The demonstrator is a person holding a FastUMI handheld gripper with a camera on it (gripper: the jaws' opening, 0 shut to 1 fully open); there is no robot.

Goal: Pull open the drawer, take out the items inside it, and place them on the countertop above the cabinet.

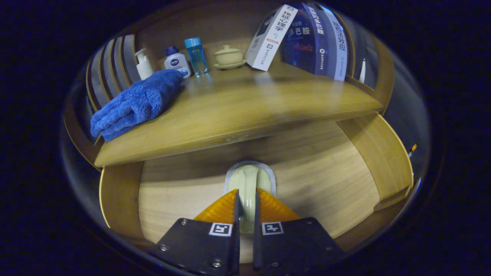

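Wooden countertop [245,111] of the cabinet carries a folded blue fluffy towel [134,103], a white pump bottle [144,65], a white bottle with blue cap marked NIVEA [177,63], a clear blue bottle [196,55], a pale lidded ceramic cup on a saucer [229,56] and leaning books with Chinese titles [303,36]. Below it, the open wooden drawer [337,180] holds a pale cream item with a grey rim [249,180]. The gripper [245,203] has its fingers nearly together, pressing on this item from both sides.
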